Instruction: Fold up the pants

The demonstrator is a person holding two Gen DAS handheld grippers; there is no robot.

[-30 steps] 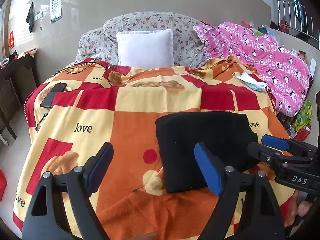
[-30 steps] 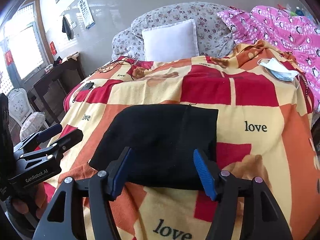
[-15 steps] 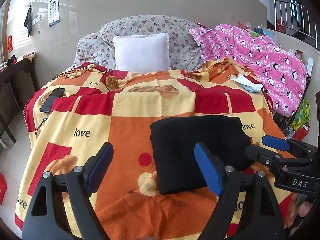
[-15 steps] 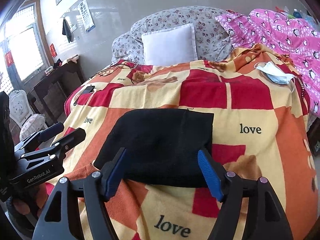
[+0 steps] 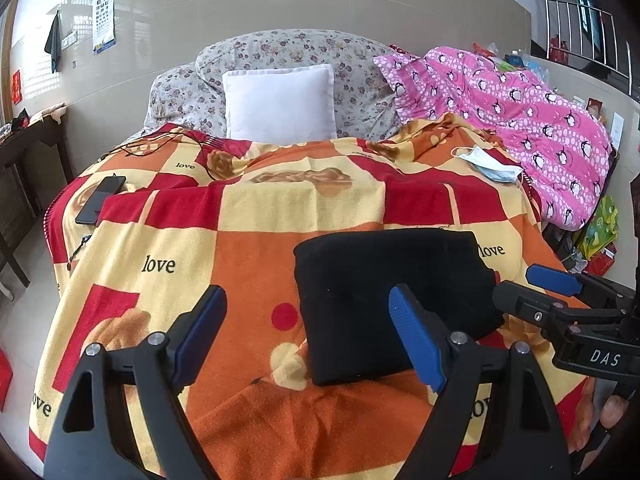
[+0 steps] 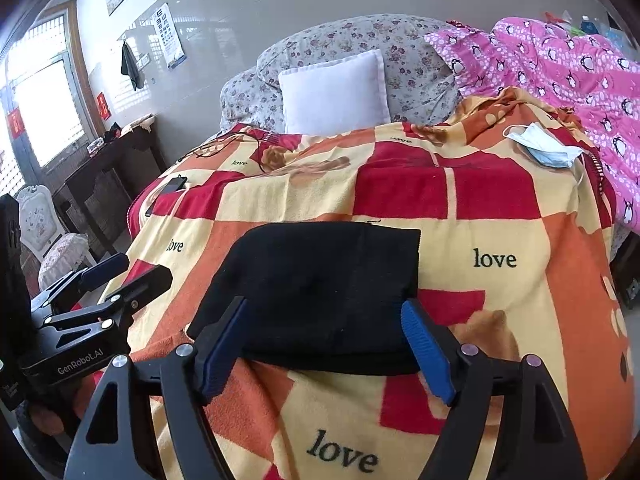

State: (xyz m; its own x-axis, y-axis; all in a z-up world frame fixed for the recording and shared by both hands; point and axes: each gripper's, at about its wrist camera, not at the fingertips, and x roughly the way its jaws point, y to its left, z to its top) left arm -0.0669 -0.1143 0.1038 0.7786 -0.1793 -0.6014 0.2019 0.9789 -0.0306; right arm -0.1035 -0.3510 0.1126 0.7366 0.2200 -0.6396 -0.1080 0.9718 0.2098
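**Folded pants on the bed**

The checked "love" blanket (image 5: 256, 208) covers the bed. On its near part the black pants (image 6: 320, 288) lie folded in a flat rectangle, seemingly neat. My left gripper (image 5: 308, 336) and right gripper (image 6: 324, 344) hover spread wide, holding nothing. A face mask (image 6: 544, 146) lies far right.

Folded black pants (image 6: 316, 292) on checkered blanket (image 6: 500, 216), beyond spread right tongs (image 6: 324, 344).

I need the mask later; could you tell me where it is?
The face mask lies at the blanket's far right, beside the pink penguin quilt.
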